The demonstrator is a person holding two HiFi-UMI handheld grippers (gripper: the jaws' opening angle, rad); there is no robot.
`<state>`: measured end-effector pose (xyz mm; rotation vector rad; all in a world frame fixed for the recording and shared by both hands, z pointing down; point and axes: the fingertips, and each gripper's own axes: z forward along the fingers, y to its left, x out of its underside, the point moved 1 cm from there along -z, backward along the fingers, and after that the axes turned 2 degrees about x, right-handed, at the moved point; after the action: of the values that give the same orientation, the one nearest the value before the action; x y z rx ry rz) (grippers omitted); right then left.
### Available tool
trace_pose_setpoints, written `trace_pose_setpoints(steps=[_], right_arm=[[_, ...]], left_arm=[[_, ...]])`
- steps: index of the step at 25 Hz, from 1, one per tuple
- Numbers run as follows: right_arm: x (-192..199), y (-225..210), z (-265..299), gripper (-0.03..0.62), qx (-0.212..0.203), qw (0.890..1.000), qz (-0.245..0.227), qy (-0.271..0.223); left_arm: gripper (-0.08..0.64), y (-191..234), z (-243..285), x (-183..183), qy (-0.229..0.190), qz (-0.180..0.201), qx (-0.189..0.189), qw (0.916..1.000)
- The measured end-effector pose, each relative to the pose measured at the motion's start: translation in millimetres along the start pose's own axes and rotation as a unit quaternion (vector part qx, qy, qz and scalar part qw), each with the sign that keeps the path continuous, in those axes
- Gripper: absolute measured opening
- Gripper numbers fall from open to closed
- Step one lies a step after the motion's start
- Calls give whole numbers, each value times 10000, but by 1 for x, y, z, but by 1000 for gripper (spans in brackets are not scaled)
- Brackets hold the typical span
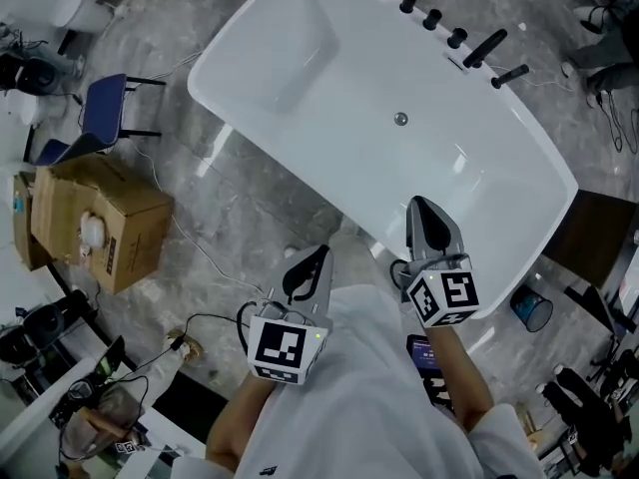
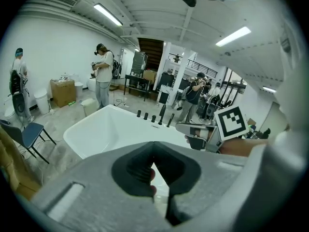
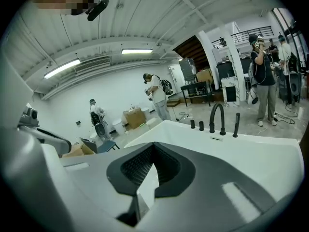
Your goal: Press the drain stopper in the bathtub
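A white bathtub [image 1: 300,38] lies across the head view, with the small round metal drain stopper [image 1: 400,119] in its floor near the middle. My right gripper [image 1: 420,204] hovers over the tub's near rim, jaws shut and empty, well short of the stopper. My left gripper [image 1: 319,252] is held outside the tub above the marble floor, also shut on nothing. In the left gripper view my left gripper [image 2: 154,149] points over the tub [image 2: 106,129]. Seen in the right gripper view, my right gripper [image 3: 153,149] faces the tub [image 3: 231,153]. The stopper is hidden in both gripper views.
Black taps and a spout [image 1: 484,48] line the tub's far rim. A cardboard box [image 1: 95,218] and a blue chair [image 1: 100,108] stand at the left, with cables on the floor. A blue bucket [image 1: 531,309] sits at the right. Several people [image 2: 103,74] stand beyond the tub.
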<state>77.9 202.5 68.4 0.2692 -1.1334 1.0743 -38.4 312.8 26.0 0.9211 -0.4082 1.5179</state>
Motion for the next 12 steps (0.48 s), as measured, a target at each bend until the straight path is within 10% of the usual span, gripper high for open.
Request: trace_pose_setpoints(steps=[12], right_arm=[[25, -84, 100, -3, -143, 9976, -270, 621]], left_arm=[[-2, 21, 111, -12, 159, -545, -40, 9984]])
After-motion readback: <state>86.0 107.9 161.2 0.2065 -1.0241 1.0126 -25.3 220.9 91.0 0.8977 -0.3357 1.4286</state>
